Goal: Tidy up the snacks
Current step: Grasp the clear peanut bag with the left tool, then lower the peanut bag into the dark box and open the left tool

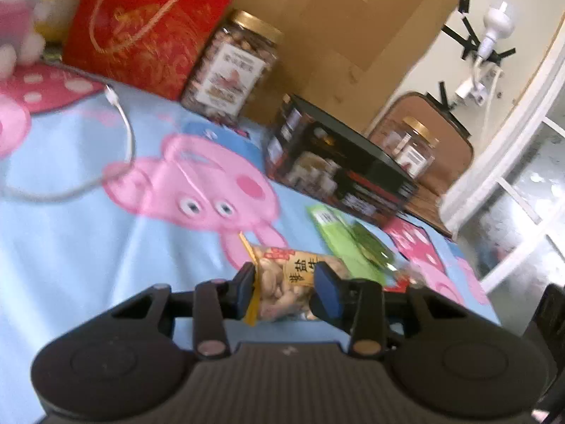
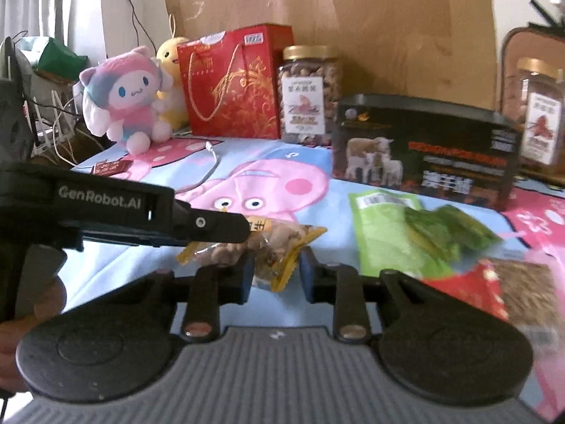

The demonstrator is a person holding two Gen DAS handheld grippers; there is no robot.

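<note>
Right now the clear, orange-edged packet of peanuts (image 1: 282, 282) sits between both my grippers, low over the blue cartoon-pig bedsheet (image 1: 88, 247). My left gripper (image 1: 287, 291) has narrowed onto one end, its blue pads pressing the film on both sides, so I read that as a hold. My right gripper (image 2: 275, 275) is also narrow at the other end; the packet's orange edge sits between its fingers, but blur hides whether both pads touch, so I cannot tell if it grips. Two grippers on one bag is probably for steadying the floppy film while I move it.

Just ahead and to the right of the left gripper lies the flat green snack pouch (image 1: 346, 243), with a red packet (image 2: 494, 289) beside it, both still loose. Further ahead stands the black printed carton (image 1: 335, 173). Beyond it, by the brown cardboard backing (image 1: 353, 35), are two gold-lidded clear nut jars (image 1: 233, 70) and a red gift bag with gold cord handles (image 1: 148, 31), upright in a row, likely where snacks belong.
</note>
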